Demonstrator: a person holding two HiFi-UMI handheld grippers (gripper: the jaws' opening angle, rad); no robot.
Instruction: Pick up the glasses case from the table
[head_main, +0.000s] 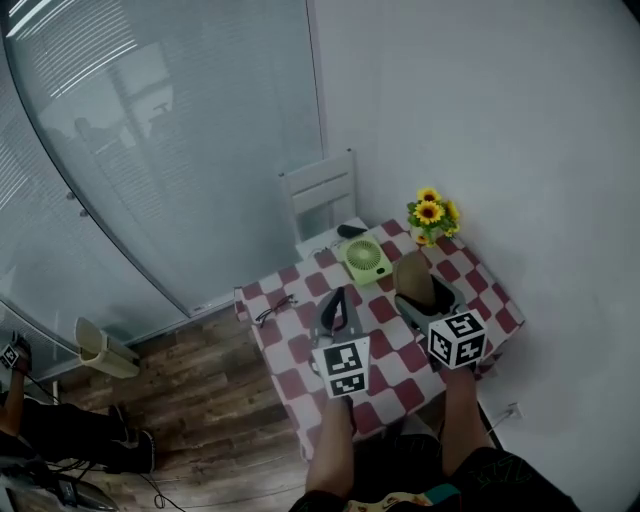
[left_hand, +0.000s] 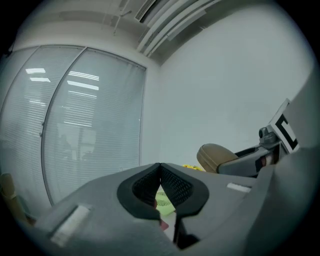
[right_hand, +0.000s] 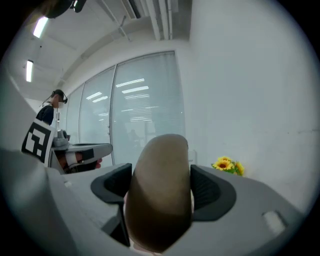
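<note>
A tan glasses case (right_hand: 161, 190) stands upright between the jaws of my right gripper (right_hand: 161, 192), which is shut on it. The head view shows that case (head_main: 412, 277) raised above the red-and-white checked table (head_main: 300, 400), with the right gripper (head_main: 425, 295) under it. My left gripper (head_main: 333, 312) hangs over the table's middle. Its black pads (left_hand: 175, 187) meet at the tips with nothing between them. From the left gripper view the case (left_hand: 216, 156) shows at the right.
On the table lie a green round fan (head_main: 366, 260), a vase of sunflowers (head_main: 431, 215), a small black object (head_main: 351, 231) and a pair of glasses (head_main: 273, 310) near the left edge. A white chair (head_main: 322, 198) stands behind the table, against a glass wall.
</note>
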